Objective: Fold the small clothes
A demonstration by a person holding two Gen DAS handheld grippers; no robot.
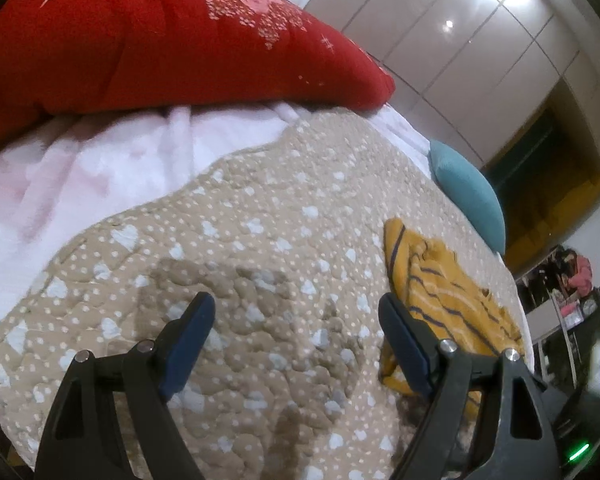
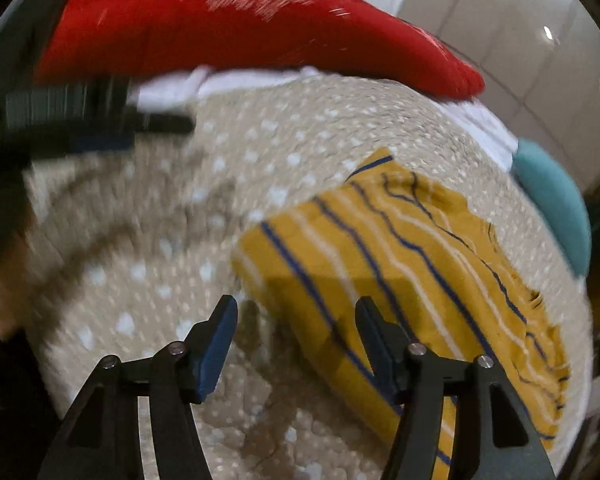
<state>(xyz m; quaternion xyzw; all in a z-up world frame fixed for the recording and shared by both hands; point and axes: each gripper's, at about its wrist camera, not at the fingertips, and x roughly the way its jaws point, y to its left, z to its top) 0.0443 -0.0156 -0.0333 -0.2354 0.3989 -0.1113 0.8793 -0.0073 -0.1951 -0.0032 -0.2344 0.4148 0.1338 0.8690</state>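
i see both grippers, left (image 1: 296,316) and right (image 2: 296,320), wide open, empty, over beige quilt (image 1: 260,208); striped shirt (image 2: 400,264) lies crumpled; red duvet (image 1: 160,40), wardrobe (image 1: 480,60) behind.

A small mustard-yellow knit garment with navy and white stripes (image 2: 384,276) lies on my beige dotted quilt (image 2: 148,248). Its near part lies flat and smooth; its far end is rumpled.

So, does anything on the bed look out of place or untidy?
The yellow striped garment lies crumpled on the dotted quilt, its far end bunched and wrinkled, not yet folded flat. A darker, stain-like patch shows on the quilt ahead of the open left tool. Nothing looks damaged.
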